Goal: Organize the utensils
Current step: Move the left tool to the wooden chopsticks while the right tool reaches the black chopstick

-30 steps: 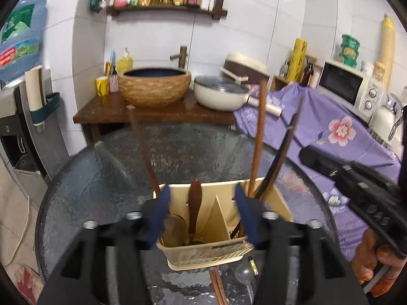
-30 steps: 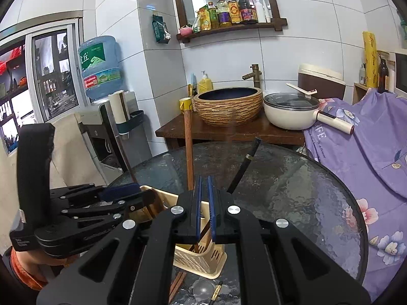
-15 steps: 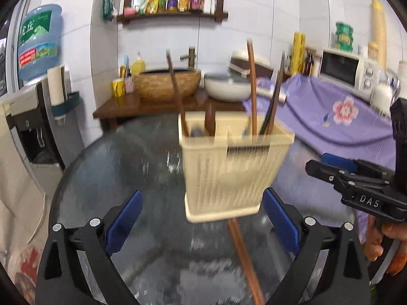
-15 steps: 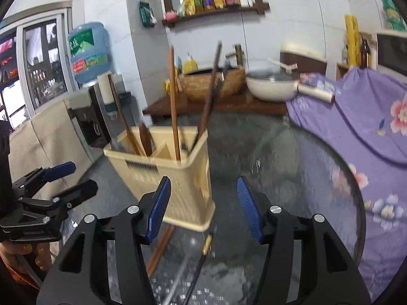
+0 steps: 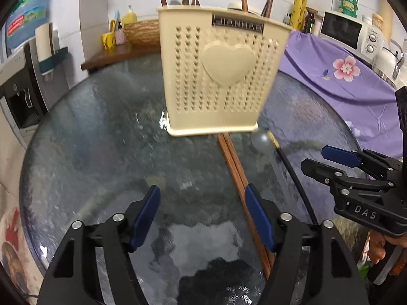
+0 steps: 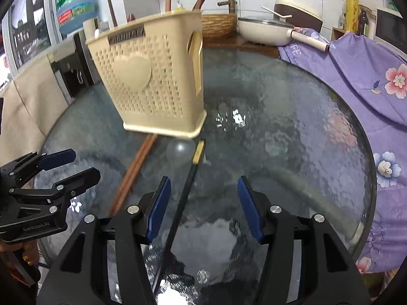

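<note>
A cream perforated utensil holder (image 5: 218, 76) with a heart on its side stands on the round glass table (image 5: 101, 157), with chopstick and spoon handles sticking out of its top; it also shows in the right wrist view (image 6: 152, 81). In front of it lie a pair of brown chopsticks (image 5: 239, 185), a black chopstick with a gold end (image 6: 185, 190) and a clear spoon (image 6: 180, 150). My left gripper (image 5: 203, 218) is open and empty, low over the table. My right gripper (image 6: 203, 208) is open and empty, with the black chopstick between its fingers' line of sight.
A purple flowered cloth (image 6: 356, 71) covers a counter to the right, with a microwave (image 5: 348, 30) on it. Behind the table a wooden stand carries a woven basin (image 6: 218, 25) and a white pan (image 6: 264, 30). A water dispenser (image 6: 73, 7) stands at the left.
Both grippers have opened and pulled back and down from the holder. The right one was shut above the holder a second ago. The holder now stands farther off, seen from the side.
</note>
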A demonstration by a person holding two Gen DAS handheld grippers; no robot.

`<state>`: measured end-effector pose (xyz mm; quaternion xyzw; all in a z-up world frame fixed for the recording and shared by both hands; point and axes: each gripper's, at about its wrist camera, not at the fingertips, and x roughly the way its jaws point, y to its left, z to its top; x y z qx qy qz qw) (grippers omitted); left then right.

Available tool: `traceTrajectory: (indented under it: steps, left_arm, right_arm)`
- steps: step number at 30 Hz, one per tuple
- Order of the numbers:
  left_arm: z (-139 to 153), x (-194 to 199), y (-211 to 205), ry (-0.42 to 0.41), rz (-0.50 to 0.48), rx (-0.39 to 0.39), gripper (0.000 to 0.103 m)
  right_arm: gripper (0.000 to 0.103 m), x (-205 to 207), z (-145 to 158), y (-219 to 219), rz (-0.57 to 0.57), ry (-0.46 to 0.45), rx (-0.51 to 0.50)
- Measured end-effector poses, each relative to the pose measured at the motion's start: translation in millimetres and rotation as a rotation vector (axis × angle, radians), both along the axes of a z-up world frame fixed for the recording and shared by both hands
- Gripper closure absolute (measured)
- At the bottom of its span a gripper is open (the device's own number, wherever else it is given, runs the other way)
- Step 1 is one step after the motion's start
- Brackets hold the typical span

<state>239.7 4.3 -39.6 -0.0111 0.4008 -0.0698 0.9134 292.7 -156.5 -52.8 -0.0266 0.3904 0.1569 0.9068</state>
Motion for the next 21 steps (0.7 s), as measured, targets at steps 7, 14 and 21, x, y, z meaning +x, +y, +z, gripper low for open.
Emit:
traceTrajectory:
  steps: [7, 14, 21]
  left_arm:
    - [-13, -6, 0, 0.038, -0.002, -0.016, 0.050]
    - [-13, -6, -7, 0.042, -0.018, -0.022, 0.050]
    - [-12, -2, -15, 0.041, -0.038, -0.035, 0.050]
  right_arm:
    - [0.048, -5, -15, 14, 0.018, 0.023, -0.070]
    - [0.048, -3, -19, 17, 0.007, 0.035, -0.098]
    - [0.048, 1, -18, 4, -0.034, 0.041, -0.100]
